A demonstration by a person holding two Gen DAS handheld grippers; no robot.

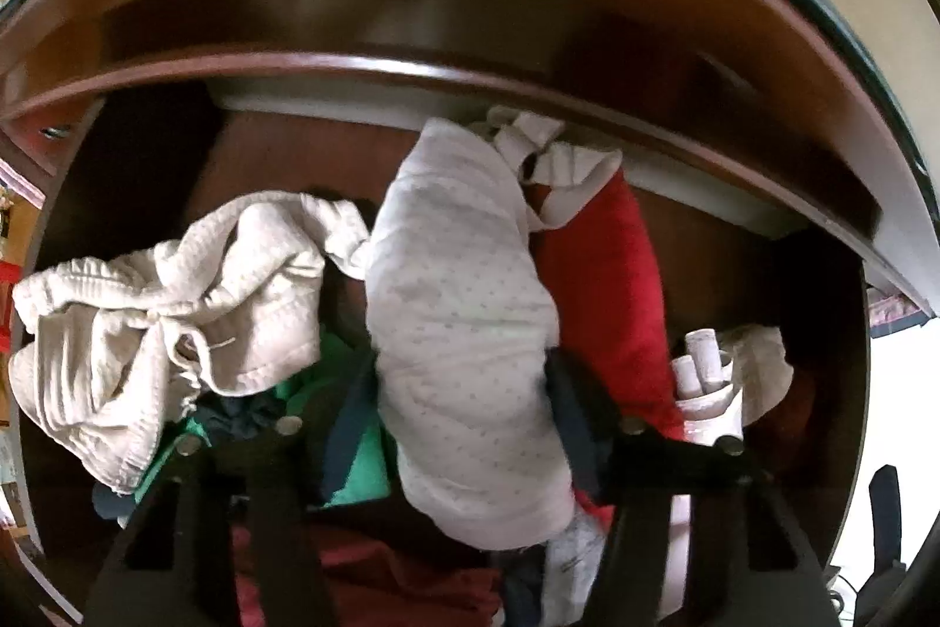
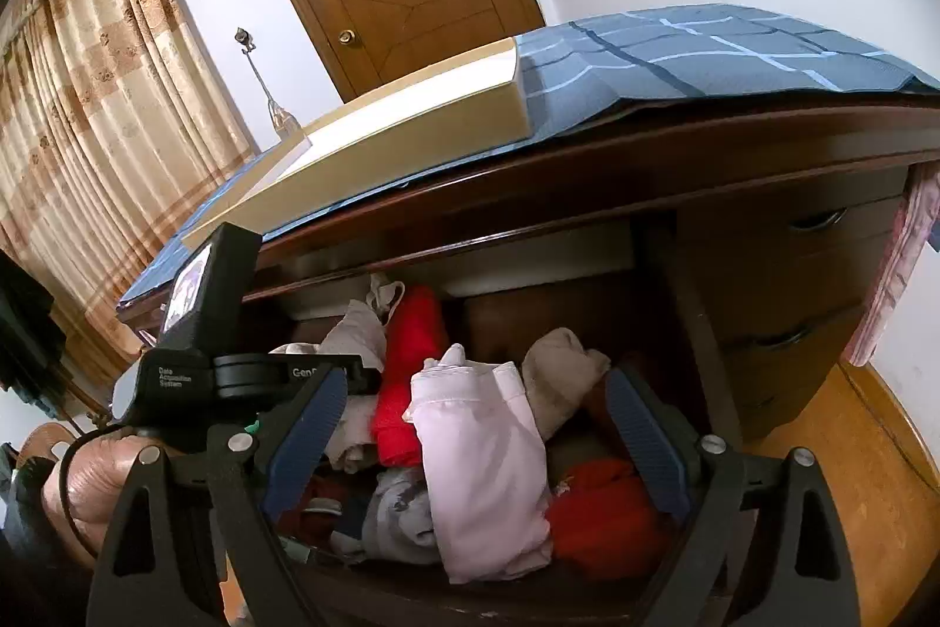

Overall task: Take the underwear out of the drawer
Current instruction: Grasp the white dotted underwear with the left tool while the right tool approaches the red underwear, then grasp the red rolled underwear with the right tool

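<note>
The left gripper (image 1: 464, 380) straddles the dotted white roll (image 1: 464, 309) in the drawer (image 1: 693, 210), pads seemingly just touching; squeeze mid-roll before lifting straight up. The right gripper (image 2: 476, 427) hangs wide apart over the pink roll (image 2: 487, 474), holding nothing

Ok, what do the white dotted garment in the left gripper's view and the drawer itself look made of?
White dotted garment: soft knit, probably cotton; matte, puffy folds, tiny printed dots. Drawer: dark reddish-brown wood or veneer, glossy varnish; light glints on the dresser's rail above it.
</note>
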